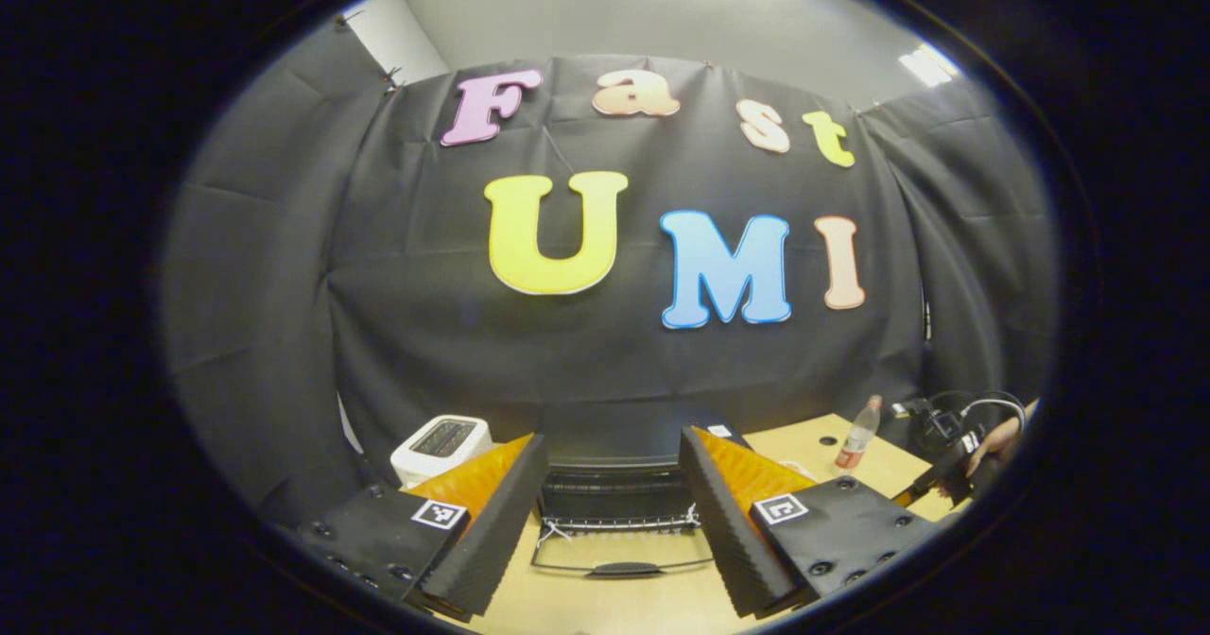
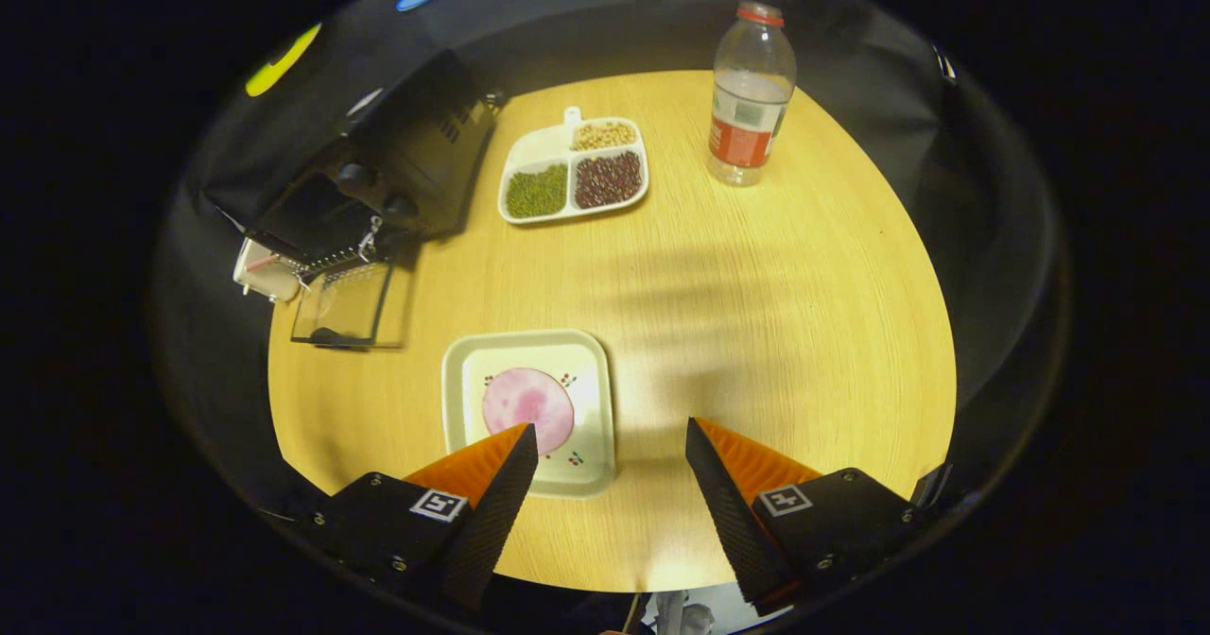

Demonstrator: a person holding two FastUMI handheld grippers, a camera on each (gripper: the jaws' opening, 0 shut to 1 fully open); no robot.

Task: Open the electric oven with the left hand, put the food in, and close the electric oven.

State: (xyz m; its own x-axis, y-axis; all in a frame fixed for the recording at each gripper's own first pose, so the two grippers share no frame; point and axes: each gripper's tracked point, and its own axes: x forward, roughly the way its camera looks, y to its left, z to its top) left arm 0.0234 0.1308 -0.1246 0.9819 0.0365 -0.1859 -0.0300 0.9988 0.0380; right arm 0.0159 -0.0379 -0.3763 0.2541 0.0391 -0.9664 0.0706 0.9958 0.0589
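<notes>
The electric oven (image 2: pixel 378 181) stands at the far left of the counter (image 2: pixel 756 333) with its glass door (image 2: pixel 342 304) already folded down flat, so the opening step looks done; in the left gripper view its dark cavity (image 1: pixel 614 498) and lowered door lie straight ahead between the spread fingers of the left tool (image 1: pixel 613 512), which grips nothing. The food, a pink round slice (image 2: pixel 527 408) on a square plate (image 2: pixel 586 361), sits near the front of the counter, not yet loaded. The right tool (image 2: pixel 613 470) hangs just above the plate, released and empty. Lifting the food, placing it inside and closing the door appear to remain. A divided dish of beans (image 2: pixel 574 170) and a bottle (image 2: pixel 750 96) stand farther back
</notes>
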